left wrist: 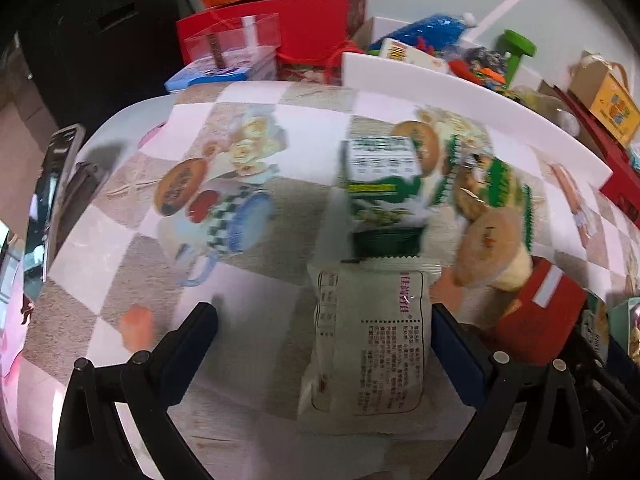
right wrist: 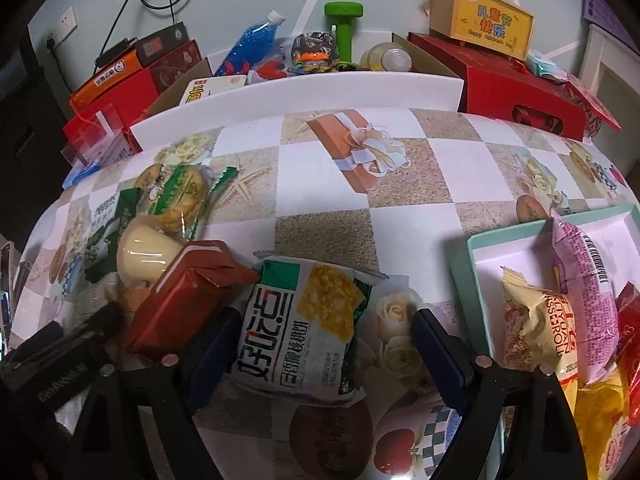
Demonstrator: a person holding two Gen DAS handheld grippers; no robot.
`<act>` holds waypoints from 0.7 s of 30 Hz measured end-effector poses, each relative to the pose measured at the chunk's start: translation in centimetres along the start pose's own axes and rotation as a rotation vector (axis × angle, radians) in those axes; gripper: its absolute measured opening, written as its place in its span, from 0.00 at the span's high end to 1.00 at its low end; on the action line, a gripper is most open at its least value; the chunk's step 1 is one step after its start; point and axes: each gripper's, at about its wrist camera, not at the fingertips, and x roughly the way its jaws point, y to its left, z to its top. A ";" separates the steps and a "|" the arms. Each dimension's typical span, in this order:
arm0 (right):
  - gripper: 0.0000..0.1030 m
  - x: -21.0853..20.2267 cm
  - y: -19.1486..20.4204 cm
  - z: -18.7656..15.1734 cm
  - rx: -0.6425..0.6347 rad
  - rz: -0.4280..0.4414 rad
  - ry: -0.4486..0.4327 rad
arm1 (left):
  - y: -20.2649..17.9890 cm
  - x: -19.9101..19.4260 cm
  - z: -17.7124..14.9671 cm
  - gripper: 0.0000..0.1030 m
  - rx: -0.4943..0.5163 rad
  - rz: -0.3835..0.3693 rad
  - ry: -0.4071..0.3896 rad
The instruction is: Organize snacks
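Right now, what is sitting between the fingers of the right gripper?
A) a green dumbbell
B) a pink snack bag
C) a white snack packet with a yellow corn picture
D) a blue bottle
C: in the right wrist view the white snack packet with a yellow corn picture lies on the table between the open fingers of the right gripper.

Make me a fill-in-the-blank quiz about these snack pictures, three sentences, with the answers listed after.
1. The right gripper has its fingers spread around a white packet picturing yellow ____.
2. The pink packet leans inside a tray whose rim is pale ____.
3. The left gripper is ____, with a pale grey packet lying between its fingers.

Missing words: corn; green; open
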 end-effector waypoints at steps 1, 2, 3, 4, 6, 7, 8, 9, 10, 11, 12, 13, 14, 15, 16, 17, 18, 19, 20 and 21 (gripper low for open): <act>0.14 0.1 0.0 0.0 -0.004 -0.007 0.001 | 0.3 0.0 0.0 0.01 -0.006 -0.003 0.001; 0.14 0.1 0.1 -0.1 -0.010 -0.014 0.001 | 0.5 0.1 0.0 0.01 -0.008 -0.004 0.001; 0.14 0.2 0.2 -0.1 -0.015 -0.019 0.000 | 0.6 0.1 0.0 0.01 -0.006 -0.003 0.000; 0.14 0.2 0.3 -0.1 -0.020 -0.024 -0.001 | 0.5 0.2 0.0 0.01 0.001 0.004 0.000; 0.14 0.3 0.5 -0.1 -0.032 -0.031 -0.002 | 0.1 0.2 0.0 0.01 0.021 0.012 -0.007; 0.14 0.3 0.5 -0.1 -0.037 -0.032 -0.003 | 0.0 0.3 -0.1 0.01 0.028 0.003 -0.008; 0.14 0.3 0.6 -0.1 -0.041 -0.033 -0.003 | -0.2 0.3 0.0 0.00 0.036 -0.002 -0.012; 0.14 0.4 0.7 -0.2 -0.046 -0.035 -0.003 | -0.5 0.3 0.0 0.00 0.047 -0.004 -0.017; 0.14 0.4 0.8 -0.2 -0.052 -0.036 -0.004 | -0.6 0.3 0.0 0.00 0.053 -0.007 -0.020; 0.14 0.3 0.9 -0.2 -0.056 -0.034 -0.005 | -0.7 0.3 0.0 0.00 0.058 -0.010 -0.024; 0.14 0.3 1.0 -0.2 -0.061 -0.030 -0.006 | -0.8 0.3 -0.1 0.00 0.059 -0.011 -0.027; 0.15 0.3 1.1 -0.2 -0.063 -0.027 -0.007 | -0.8 0.3 -0.1 0.00 0.058 -0.012 -0.029; 0.17 0.3 1.1 -0.3 -0.064 -0.024 -0.008 | -0.8 0.3 -0.1 0.00 0.057 -0.014 -0.032; 0.17 0.4 1.1 -0.3 -0.066 -0.022 -0.007 | -0.9 0.4 -0.1 0.00 0.057 -0.014 -0.036; 0.17 0.4 1.1 -0.3 -0.067 -0.023 -0.009 | -0.9 0.4 -0.1 0.00 0.060 -0.015 -0.041; 0.17 0.4 1.1 -0.3 -0.067 -0.023 -0.010 | -1.0 0.4 -0.1 0.00 0.068 -0.019 -0.052; 0.18 0.4 1.0 -0.3 -0.065 -0.024 -0.011 | -1.2 0.4 -0.2 0.00 0.074 -0.024 -0.059; 0.19 0.4 1.0 -0.3 -0.065 -0.025 -0.012 | -1.3 0.4 -0.2 0.00 0.079 -0.027 -0.063; 0.20 0.4 1.0 -0.3 -0.065 -0.026 -0.014 | -1.4 0.5 -0.2 0.00 0.081 -0.029 -0.064; 0.21 0.4 1.0 -0.3 -0.064 -0.029 -0.016 | -1.4 0.5 -0.2 0.00 0.081 -0.029 -0.064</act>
